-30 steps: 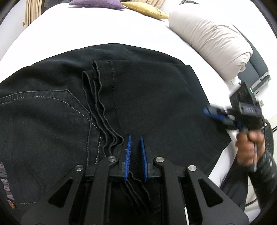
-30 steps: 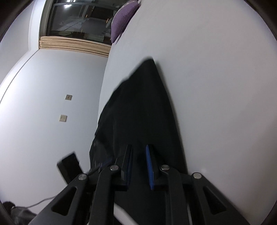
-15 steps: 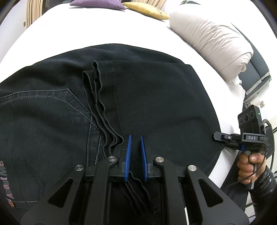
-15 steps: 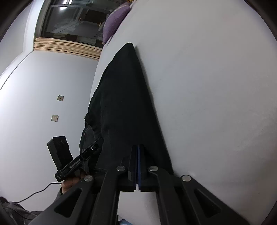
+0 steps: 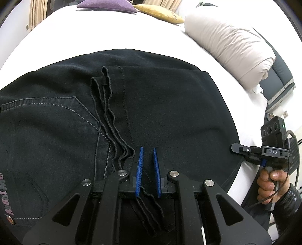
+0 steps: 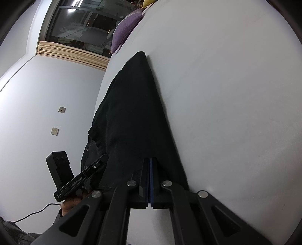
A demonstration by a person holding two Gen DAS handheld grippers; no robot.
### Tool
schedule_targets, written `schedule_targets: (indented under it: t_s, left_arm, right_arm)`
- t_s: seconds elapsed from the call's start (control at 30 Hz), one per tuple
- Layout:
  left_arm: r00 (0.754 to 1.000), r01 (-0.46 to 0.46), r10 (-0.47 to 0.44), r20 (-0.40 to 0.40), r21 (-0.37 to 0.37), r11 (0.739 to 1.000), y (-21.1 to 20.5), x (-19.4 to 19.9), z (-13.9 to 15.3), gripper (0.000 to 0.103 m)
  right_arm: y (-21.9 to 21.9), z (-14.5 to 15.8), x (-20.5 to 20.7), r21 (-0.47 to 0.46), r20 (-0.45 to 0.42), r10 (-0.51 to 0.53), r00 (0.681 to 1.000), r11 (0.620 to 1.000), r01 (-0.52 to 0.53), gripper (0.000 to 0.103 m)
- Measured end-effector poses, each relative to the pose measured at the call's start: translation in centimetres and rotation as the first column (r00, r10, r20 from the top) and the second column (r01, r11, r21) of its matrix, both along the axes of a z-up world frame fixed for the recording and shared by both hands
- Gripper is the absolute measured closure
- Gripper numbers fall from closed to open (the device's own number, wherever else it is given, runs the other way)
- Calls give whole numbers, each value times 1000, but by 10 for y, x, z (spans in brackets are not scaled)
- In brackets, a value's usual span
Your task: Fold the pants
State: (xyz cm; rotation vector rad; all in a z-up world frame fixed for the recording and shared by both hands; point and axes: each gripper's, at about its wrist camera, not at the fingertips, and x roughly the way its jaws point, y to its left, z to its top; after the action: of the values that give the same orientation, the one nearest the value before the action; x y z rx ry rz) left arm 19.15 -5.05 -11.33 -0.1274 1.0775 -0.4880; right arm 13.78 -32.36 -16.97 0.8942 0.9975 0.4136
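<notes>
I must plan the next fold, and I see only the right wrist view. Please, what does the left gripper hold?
Observer: The left gripper is closed on the stacked hem edges of the pants.
Operator: Which side of the pants faces up there?
Observer: A back pocket with light stitching faces up, left of the hems.
Operator: Does anything lie beyond the pants?
Observer: A beige pillow lies apart from them, at the far right.

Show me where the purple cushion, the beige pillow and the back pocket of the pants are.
purple cushion [image 5: 107, 3], left wrist view, middle of its top.
beige pillow [image 5: 230, 45], left wrist view, wrinkled upper face.
back pocket [image 5: 47, 130], left wrist view, middle of panel.
</notes>
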Motion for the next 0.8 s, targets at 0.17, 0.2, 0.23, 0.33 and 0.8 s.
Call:
schedule_targets:
  t_s: [0.17,0.2,0.23,0.33,0.8]
  left_arm:
    - [1000,-9,9,8,-12,1000,4,-4,1,92]
    - [1000,-11,11,11,-12,1000,5,-6,3,92]
    - [1000,-17,17,15,-15,1000,7,-10,6,92]
    - [997,-68,69,24,-45,997,22,-24,18,91]
    - [811,-565,583,-55,-336,754,216,-149,43,12]
  right_arm:
    - [-1,1,-1,-7,13,-16,1000,1000,16,103]
    - [-1,1,-2,-8,18,-18,1000,1000,18,103]
    - [-2,1,-2,-9,23,-20,1000,1000,20,103]
    - [-2,2,-4,-16,30,-30,999,999,30,103]
    - [-1,9,-18,-45,101,-119,988,991,124,89]
